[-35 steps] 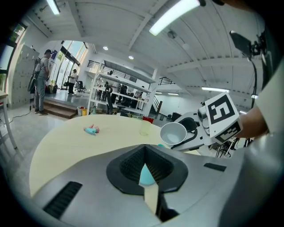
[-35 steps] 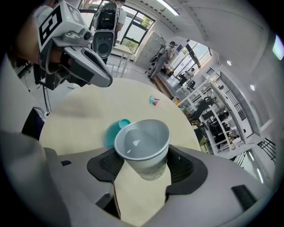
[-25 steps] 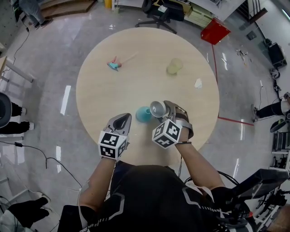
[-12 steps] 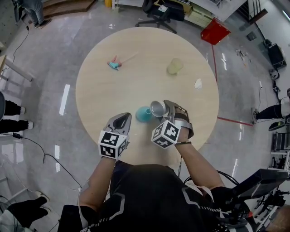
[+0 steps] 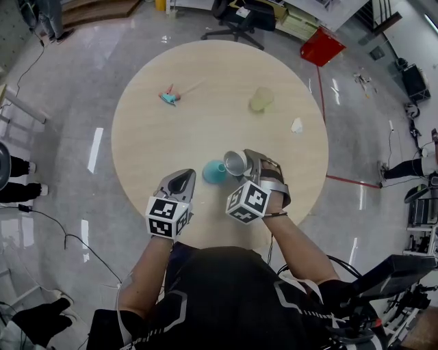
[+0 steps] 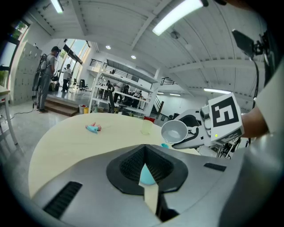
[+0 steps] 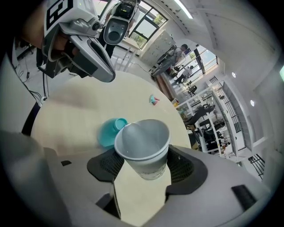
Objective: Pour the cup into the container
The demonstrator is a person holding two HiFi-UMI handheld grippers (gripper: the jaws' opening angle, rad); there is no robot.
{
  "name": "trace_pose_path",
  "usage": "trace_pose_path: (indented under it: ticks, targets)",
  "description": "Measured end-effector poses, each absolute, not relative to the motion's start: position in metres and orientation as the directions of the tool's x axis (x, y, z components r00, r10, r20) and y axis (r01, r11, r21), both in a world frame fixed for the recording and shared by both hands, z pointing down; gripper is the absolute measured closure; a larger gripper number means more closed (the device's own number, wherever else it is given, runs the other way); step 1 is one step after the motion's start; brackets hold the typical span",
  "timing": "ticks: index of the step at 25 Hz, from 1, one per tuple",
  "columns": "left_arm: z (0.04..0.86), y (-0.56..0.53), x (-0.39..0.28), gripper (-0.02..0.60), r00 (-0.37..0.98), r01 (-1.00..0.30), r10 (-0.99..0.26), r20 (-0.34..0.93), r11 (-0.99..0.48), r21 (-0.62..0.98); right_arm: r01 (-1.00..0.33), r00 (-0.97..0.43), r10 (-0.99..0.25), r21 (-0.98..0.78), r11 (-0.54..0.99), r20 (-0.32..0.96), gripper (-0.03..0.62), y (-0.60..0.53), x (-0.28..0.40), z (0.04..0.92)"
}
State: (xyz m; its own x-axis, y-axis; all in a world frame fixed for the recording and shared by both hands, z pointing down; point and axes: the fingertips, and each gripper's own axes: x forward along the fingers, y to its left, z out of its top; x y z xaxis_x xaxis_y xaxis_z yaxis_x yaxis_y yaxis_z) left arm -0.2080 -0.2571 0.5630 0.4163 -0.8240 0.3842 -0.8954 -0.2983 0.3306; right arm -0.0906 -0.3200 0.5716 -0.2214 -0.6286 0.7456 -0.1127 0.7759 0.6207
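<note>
Here, one cup (image 7: pixel 143 146) (tilted), one container (image 5: pixel 214 171)

Setting recorded as a large open lab or workshop hall. A polished grey floor (image 5: pixel 75 102) marked with red tape (image 5: pixel 321 102) is seen around the round wooden desk (image 5: pixel 171 137). An office chair (image 5: pixel 236 17) and a red bin (image 5: pixel 321 46) are noted beyond it. Strip lights (image 6: pixel 177 15), a railed mezzanine (image 6: pixel 120 73) over workbenches (image 6: pixel 117 93) and standing people (image 6: pixel 44 80) are shown in the left gripper view.
</note>
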Motion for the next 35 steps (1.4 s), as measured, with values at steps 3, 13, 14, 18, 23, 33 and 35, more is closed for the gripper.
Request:
trace_pose_path:
  ticks: [3, 13, 14, 18, 23, 33, 35]
  targets:
    - [0.5648, -0.2558, -0.2086, 0.581, 0.415, -0.896, -0.822, 0.389, -0.296, 0.332, -0.107, -0.22, -0.627, 0.621, 0.777, 0.747, 0.287, -0.3194, -0.0912, 0.5722]
    - [0.5643, -0.2576, -0.2132, 0.581, 0.411, -0.897, -0.826, 0.385, -0.292, 0.331, -0.091, -0.221, -0.633, 0.63, 0.771, 0.742, 0.287, -0.3186, -0.0947, 0.5692]
    - [0.5644, -0.2584, -0.2133, 0.581, 0.411, -0.897, -0.827, 0.384, -0.292, 0.331, -0.091, -0.221, -0.633, 0.631, 0.771, 0.742, 0.287, -0.3191, -0.0949, 0.5693]
    - [0.5655, -0.2599, -0.2122, 0.581, 0.411, -0.897, -0.828, 0.383, -0.291, 0.334, -0.075, -0.216, -0.642, 0.643, 0.762, 0.735, 0.287, -0.3204, -0.0949, 0.5694]
    - [0.567, -0.2596, -0.2135, 0.58, 0.408, -0.898, -0.827, 0.387, -0.286, 0.335, -0.066, -0.215, -0.646, 0.649, 0.758, 0.732, 0.287, -0.3193, -0.0969, 0.5697]
    - [0.5638, -0.2581, -0.2106, 0.58, 0.42, -0.894, -0.822, 0.385, -0.303, 0.329, -0.066, -0.211, -0.655, 0.658, 0.75, 0.726, 0.287, -0.3185, -0.0946, 0.5703]
    - [0.5637, -0.2582, -0.21, 0.58, 0.418, -0.896, -0.82, 0.39, -0.302, 0.326, -0.086, -0.221, -0.65, 0.649, 0.756, 0.727, 0.287, -0.3187, -0.0948, 0.5704]
